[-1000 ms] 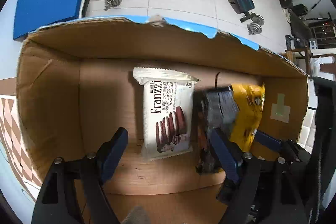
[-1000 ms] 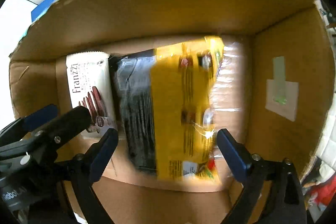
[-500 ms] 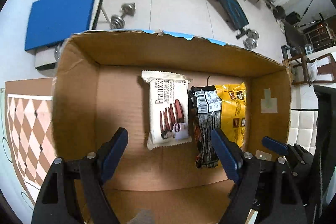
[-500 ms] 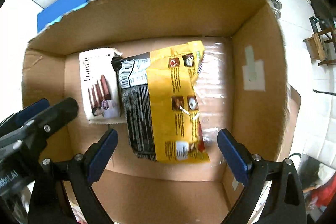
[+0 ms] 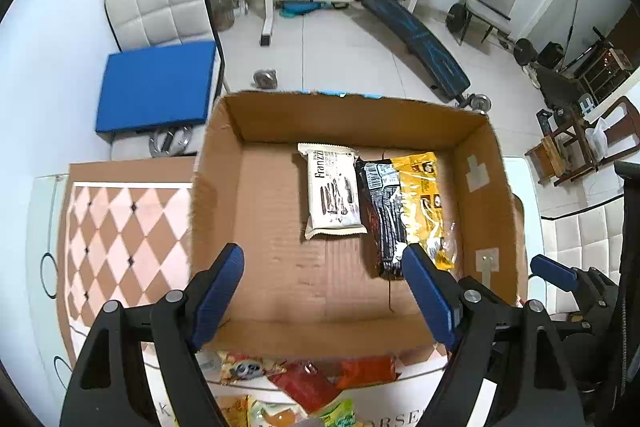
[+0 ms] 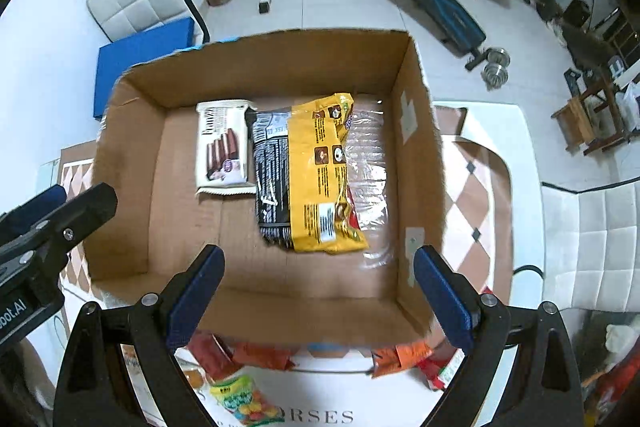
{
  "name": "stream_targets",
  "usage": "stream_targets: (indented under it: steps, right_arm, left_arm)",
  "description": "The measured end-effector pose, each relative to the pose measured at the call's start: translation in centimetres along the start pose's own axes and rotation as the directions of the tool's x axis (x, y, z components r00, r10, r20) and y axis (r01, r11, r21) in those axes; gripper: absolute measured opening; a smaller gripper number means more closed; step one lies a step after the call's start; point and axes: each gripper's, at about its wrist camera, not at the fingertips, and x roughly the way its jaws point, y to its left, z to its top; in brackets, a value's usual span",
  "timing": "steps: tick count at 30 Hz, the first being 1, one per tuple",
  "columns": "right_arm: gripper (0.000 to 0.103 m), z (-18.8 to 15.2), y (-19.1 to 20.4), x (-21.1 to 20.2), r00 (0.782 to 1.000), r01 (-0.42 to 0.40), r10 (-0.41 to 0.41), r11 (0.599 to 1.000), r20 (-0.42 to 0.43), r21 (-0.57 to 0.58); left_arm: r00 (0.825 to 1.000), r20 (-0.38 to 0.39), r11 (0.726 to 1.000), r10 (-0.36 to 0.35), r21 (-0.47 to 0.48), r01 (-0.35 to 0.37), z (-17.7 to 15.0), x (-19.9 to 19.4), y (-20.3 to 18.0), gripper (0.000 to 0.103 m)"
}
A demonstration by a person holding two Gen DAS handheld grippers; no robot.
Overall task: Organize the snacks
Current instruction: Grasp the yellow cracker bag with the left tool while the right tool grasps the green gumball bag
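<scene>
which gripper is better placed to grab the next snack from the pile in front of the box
Either, slightly the right gripper: open, empty, above the orange packets beside the cardboard box. The left gripper is open too.

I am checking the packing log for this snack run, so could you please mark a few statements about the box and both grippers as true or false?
1. The cardboard box holds a white Franzzi cookie pack. True.
2. The right gripper is clamped on the yellow and black snack bag. False: it is open and empty, and the bag lies on the box floor.
3. The yellow and black bag lies to the right of the Franzzi pack. True.
4. The left gripper holds a snack. False: it is open with nothing between its fingers.
5. Loose snack packets lie outside the box, by its near wall. True.
</scene>
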Motion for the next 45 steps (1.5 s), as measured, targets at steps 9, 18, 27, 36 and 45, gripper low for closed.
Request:
stream_targets:
  steps: [9, 18, 27, 36, 45]
  right_arm:
    - [0.098, -3.5, 0.1, -5.4, 0.996, -0.043, 0.043, 0.999, 0.072, 0.005]
    - [0.099, -7.2, -0.3, -6.7, 0.994, -0.106, 0.105, 0.994, 0.026, 0.029]
    - [0.099, -13.7, 1.6, 2.4, 0.956, -0.188, 0.193, 0.981, -0.220, 0.040]
    - [0.099, -19.7, 5.9, 9.7, 0.915, -0.165, 0.123, 0.983, -0.385, -0.078]
    - [0.091, -22.0, 7.4, 13.1, 0.895, -0.127, 0.056, 0.983, -0.443, -0.133]
  left_arm:
    - [0.997, 0.073, 1.000, 0.007, 0.014, -0.008, -3.3, -5.2, -0.8, 0.081]
    - [0.998, 0.047, 0.999, -0.043, -0.030, 0.044, -6.3, -5.8, 0.5, 0.095]
    - [0.988, -0.134, 0.983, 0.081, -0.156, -0.101, -15.8, -0.1, 6.6, 0.095]
    - [0.926, -0.357, 0.954, 0.122, -0.214, -0.208, -23.3, 6.3, 13.1, 0.095]
    - [0.900, -0.434, 0.955, 0.036, -0.250, -0.159, -24.6, 10.5, 13.9, 0.095]
